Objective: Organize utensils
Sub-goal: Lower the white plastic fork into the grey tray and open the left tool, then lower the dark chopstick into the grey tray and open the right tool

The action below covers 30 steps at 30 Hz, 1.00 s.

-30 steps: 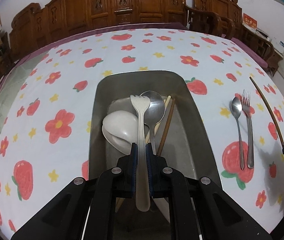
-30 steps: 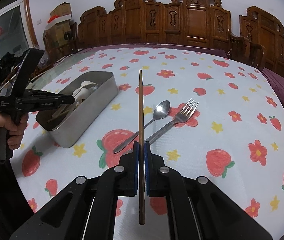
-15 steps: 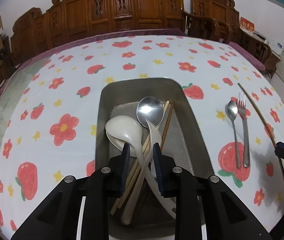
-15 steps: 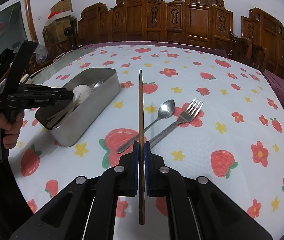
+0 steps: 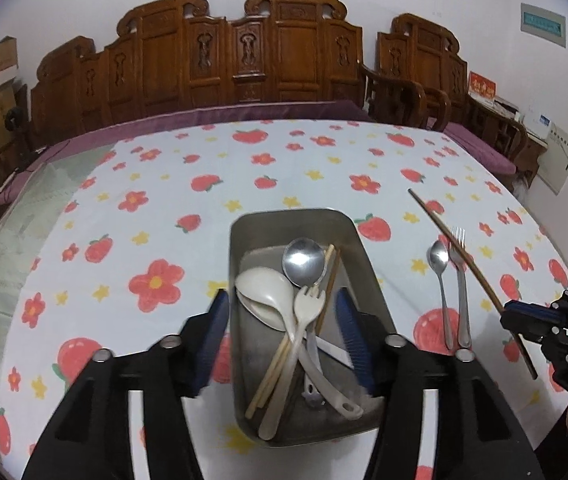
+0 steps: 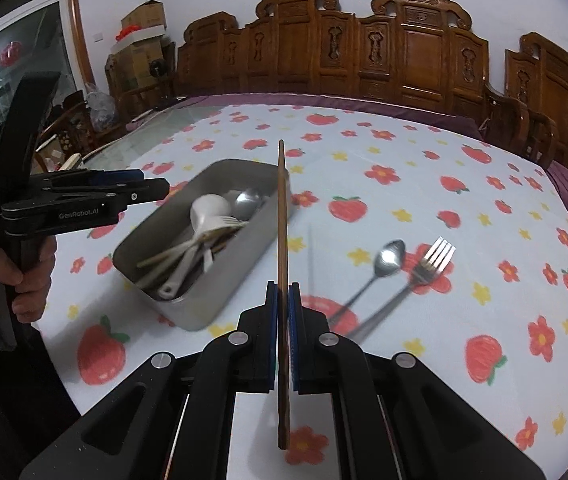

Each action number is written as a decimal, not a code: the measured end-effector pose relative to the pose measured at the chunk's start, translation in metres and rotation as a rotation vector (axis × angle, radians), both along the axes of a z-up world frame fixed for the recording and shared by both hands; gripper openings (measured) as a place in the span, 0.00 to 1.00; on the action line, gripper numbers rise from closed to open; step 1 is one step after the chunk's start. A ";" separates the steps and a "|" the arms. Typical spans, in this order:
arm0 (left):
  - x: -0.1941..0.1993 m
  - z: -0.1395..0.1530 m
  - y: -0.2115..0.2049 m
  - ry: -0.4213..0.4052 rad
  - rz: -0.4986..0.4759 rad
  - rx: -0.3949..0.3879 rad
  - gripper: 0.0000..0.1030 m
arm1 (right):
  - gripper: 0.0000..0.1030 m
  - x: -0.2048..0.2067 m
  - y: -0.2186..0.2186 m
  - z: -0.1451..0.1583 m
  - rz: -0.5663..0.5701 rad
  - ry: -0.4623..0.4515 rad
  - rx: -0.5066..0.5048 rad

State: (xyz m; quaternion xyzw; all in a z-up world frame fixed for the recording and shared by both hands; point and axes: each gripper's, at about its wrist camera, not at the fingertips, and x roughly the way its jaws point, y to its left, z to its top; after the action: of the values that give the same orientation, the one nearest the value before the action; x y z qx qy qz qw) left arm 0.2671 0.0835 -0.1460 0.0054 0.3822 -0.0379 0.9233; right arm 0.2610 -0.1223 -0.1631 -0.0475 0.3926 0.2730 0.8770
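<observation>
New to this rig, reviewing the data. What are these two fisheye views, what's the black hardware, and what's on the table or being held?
No robot arm here: a person carries a handheld two-finger gripper in each hand, each with a fisheye camera looking along its fingers.

The left wrist view looks down over the open left gripper into a metal tray holding a white plastic fork, white ladle, metal spoon and chopsticks. Its jaws have just been opening, with nothing pinched between them.

The right wrist view shows the right gripper shut on a brown chopstick. A small spoon and metal fork lie on the strawberry tablecloth.
</observation>
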 end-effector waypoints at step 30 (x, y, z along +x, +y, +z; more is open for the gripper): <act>-0.005 0.027 0.063 -0.080 0.104 -0.069 0.85 | 0.06 0.045 0.097 -0.017 -0.035 0.148 0.092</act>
State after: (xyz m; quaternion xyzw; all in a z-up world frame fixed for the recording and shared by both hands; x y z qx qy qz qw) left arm 0.2622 0.1468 -0.1188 -0.0447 0.3431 -0.0028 0.9382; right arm 0.3063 -0.0250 -0.1803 0.0201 0.4441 0.2783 0.8514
